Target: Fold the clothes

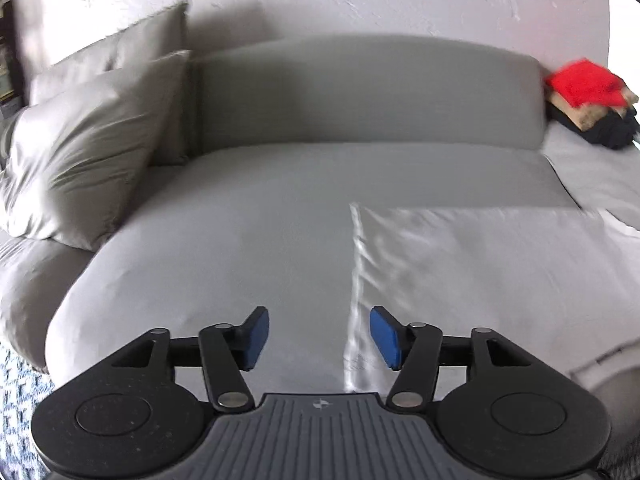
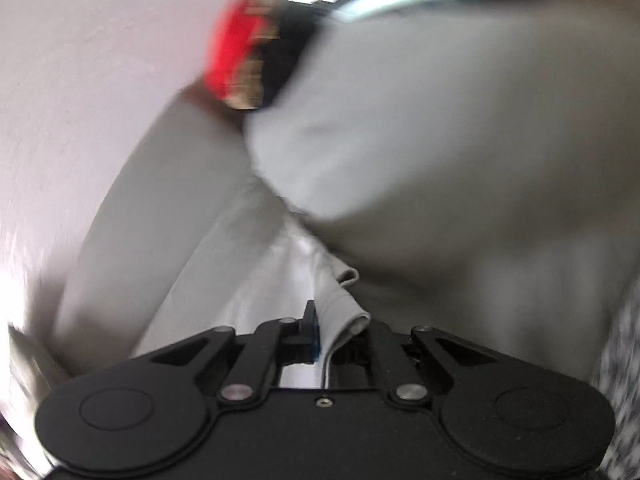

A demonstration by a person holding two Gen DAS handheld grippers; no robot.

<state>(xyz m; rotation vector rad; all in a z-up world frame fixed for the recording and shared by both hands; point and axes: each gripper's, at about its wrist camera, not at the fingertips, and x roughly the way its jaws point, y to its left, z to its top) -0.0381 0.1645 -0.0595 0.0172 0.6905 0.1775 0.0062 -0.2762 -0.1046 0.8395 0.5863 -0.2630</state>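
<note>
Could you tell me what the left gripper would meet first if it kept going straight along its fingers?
Probably the left edge of the white garment on the grey sofa seat; the open left gripper points there, though depth is unclear.

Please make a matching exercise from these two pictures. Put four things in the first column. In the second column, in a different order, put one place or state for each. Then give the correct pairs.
Things
1. left gripper
2. right gripper
3. pillows
4. red garment

Places or states
A. on top of a pile at the far right of the sofa
B. open, with nothing between the blue pads
C. leaning at the left end of the sofa
D. shut on a fold of pale cloth

Pairs: 1-B, 2-D, 3-C, 4-A
</note>
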